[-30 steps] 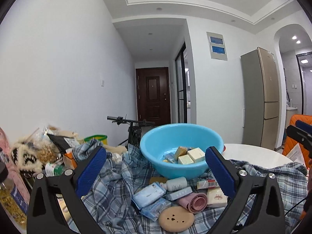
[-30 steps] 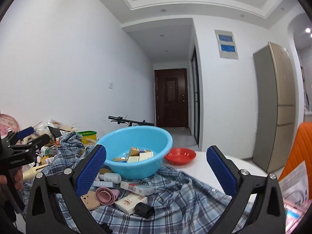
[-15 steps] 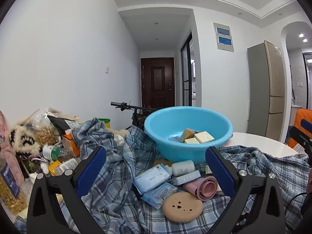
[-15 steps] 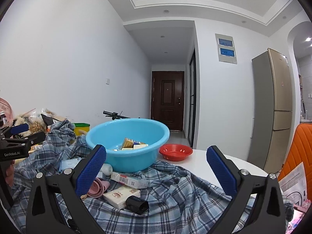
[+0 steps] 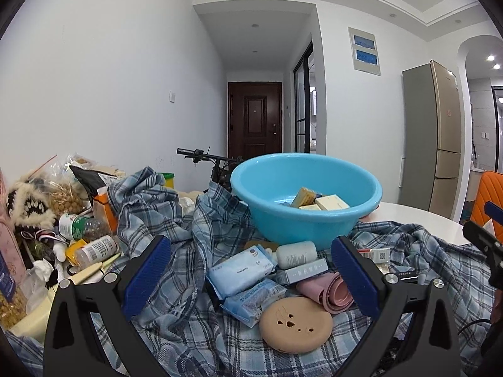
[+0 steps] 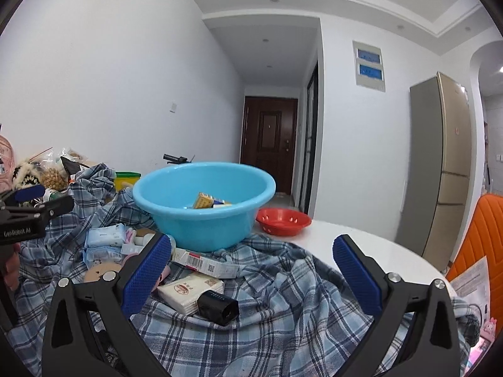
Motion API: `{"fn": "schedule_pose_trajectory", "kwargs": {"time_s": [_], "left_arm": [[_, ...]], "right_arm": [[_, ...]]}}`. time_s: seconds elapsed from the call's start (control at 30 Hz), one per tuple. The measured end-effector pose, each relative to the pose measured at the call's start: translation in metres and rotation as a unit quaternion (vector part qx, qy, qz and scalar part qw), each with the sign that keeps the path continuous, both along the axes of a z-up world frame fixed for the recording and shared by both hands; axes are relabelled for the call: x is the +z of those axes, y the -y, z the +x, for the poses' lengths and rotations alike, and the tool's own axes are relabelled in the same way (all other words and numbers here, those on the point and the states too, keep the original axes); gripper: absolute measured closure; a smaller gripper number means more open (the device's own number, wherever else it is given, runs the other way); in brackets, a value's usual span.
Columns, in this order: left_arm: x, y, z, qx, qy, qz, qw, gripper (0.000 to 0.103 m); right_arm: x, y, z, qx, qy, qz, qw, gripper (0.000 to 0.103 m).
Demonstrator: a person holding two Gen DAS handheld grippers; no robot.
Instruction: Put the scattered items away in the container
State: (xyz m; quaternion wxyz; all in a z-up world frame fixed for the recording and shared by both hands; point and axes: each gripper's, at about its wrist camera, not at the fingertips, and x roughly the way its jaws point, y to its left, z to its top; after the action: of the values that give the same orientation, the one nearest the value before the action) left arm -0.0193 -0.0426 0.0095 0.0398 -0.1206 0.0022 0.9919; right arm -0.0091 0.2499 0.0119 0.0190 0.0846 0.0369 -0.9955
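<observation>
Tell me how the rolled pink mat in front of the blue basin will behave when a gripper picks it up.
The rolled pink mat looks soft and thin, so it will probably squash between the fingers rather than resist. Its loose outer end may unroll and dangle once lifted. Being a roll lying on rumpled plaid cloth, it could shift if nudged, though the folds and the tan round disc beside it should limit that.

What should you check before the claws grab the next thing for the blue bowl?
1. Left claw open with nothing in it: ok.
2. Right claw open with nothing in it: ok.
3. Blue bowl upright with room left: ok, only a few small boxes inside.
4. Things left to pick: ok, tan round disc, pink roll and wipes pack lie on the checked cloth.
5. Wipes pack free to lift: cannot tell, it overlaps a second pack.
</observation>
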Motion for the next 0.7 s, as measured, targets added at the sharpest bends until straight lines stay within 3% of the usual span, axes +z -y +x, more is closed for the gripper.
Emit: {"fn": "schedule_pose_trajectory", "kwargs": {"time_s": [0.23,0.5,0.7], "left_arm": [[-0.008,0.002,-0.010,-0.001,0.025,0.011,0.9996,0.000],[-0.013,-0.001,-0.021,0.013,0.055,0.001,0.9984,0.000],[-0.010,0.000,-0.010,0.017,0.025,0.002,0.9995,0.000]], "right_arm": [[-0.009,-0.021,-0.023,-0.032,0.064,-0.042,0.997,0.000],[-0.010,-0.015,-0.023,-0.037,0.068,-0.027,0.997,0.000],[-0.009,-0.017,-0.021,-0.054,0.066,-0.031,0.996,0.000]]}}
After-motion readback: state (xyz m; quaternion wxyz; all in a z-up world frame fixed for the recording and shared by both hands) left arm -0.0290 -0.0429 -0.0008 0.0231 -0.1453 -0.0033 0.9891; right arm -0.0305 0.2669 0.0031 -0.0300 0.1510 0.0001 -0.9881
